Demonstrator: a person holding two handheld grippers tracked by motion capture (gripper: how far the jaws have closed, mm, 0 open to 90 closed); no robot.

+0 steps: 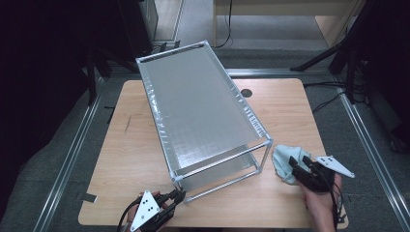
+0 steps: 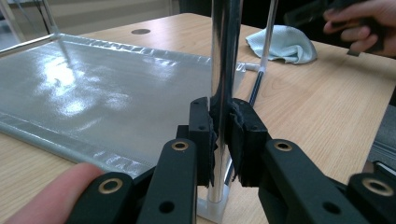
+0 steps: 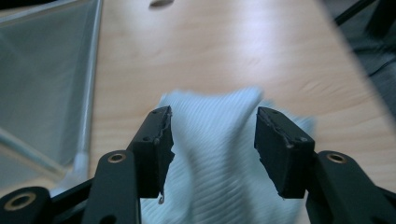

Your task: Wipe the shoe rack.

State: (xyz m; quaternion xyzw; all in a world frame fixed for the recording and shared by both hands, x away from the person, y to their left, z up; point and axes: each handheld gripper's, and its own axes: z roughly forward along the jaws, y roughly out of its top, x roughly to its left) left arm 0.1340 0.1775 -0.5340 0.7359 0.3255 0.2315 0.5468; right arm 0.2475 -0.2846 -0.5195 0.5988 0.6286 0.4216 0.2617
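Left gripper (image 1: 180,195) meets the rack (image 1: 203,108) at its near corner post; right gripper (image 1: 296,166) sits at the pale cloth (image 1: 286,159) on the table (image 1: 130,145).

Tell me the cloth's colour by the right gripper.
Pale blue cloth, finely ribbed; clearest in the right gripper view.

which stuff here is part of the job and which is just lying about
In use:
- rack, its near corner post clamped by the left tongs
- light blue cloth between the open right tongs, pads not pressing on it

Lying about:
- round dark cap in the table
- tripod legs on the floor
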